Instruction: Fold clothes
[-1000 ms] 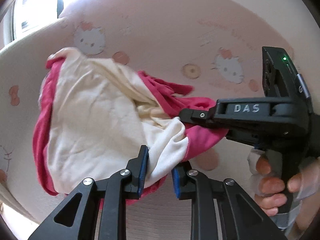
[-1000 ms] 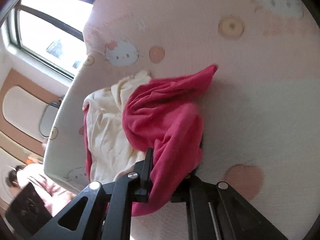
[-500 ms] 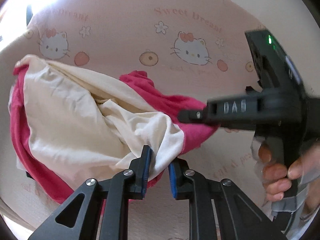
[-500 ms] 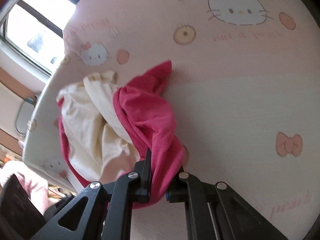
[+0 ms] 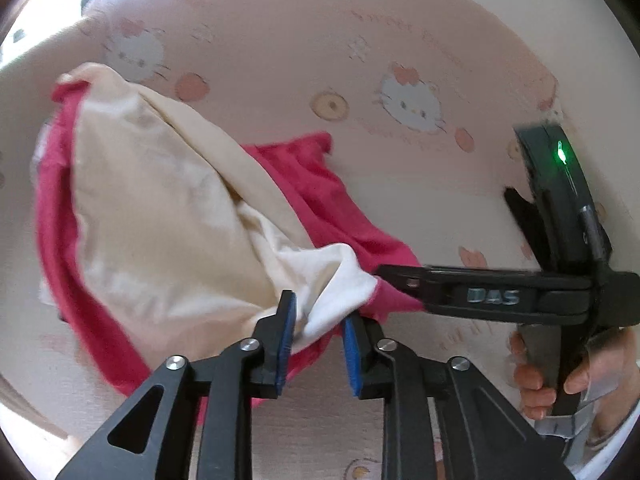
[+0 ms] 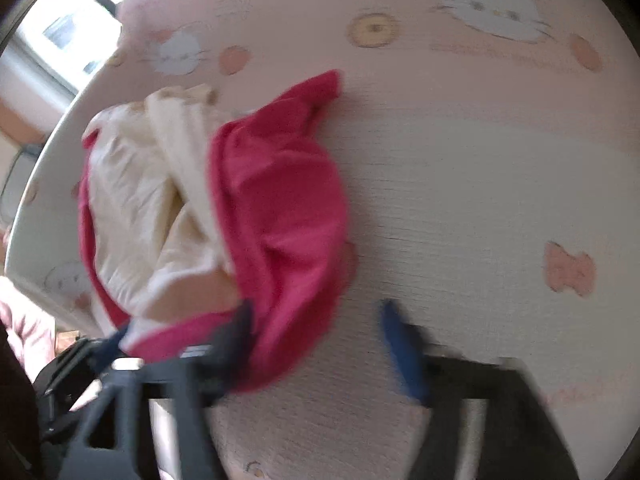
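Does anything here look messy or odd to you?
Only the pink-and-cream garment: it lies bunched and crumpled on the cartoon-cat bedsheet, not folded flat. Both views are motion-blurred. The left tool has cloth between open fingers; the right tool has opened wide.

This is looking like a bedroom in a home. A bed [image 5: 400,60] is filling both views, wearing a pale pink sheet [image 6: 460,200] printed with cartoon cats [image 5: 412,100], bows [image 6: 568,268], round sweets [image 6: 372,30] and looping script too blurred to read. A crumpled pink and cream garment [image 5: 168,216] is lying on it. Daylight is coming through a window [image 6: 68,28] past the bed's far edge in the right wrist view, with a peach-toned wall [image 6: 16,108] beside it.
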Action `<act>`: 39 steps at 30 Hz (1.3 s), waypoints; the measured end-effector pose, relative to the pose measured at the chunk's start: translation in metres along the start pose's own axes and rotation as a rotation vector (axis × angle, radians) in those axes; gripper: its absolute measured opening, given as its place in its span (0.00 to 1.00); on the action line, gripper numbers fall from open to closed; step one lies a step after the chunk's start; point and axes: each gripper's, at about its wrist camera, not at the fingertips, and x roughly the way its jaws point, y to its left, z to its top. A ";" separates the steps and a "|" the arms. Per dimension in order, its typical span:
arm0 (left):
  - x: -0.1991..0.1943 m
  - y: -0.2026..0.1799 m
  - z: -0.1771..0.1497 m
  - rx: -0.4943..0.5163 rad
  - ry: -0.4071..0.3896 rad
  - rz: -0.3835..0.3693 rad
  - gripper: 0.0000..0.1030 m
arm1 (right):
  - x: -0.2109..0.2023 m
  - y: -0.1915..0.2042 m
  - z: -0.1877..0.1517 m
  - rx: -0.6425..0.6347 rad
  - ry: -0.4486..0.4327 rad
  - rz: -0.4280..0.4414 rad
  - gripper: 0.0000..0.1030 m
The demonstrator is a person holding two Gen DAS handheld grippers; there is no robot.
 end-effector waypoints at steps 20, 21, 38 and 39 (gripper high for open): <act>-0.015 0.072 0.022 -0.121 -0.042 0.192 0.76 | 0.011 0.034 0.034 -0.252 -0.100 -0.049 0.76; -0.014 0.074 0.022 -0.125 -0.043 0.184 0.76 | 0.015 0.031 0.037 -0.216 -0.079 -0.030 0.76; -0.005 0.042 0.028 -0.054 -0.013 0.125 0.76 | 0.047 0.016 0.045 -0.014 0.064 0.330 0.08; -0.005 0.040 0.025 -0.060 -0.006 0.118 0.76 | 0.044 0.017 0.043 -0.008 0.058 0.368 0.08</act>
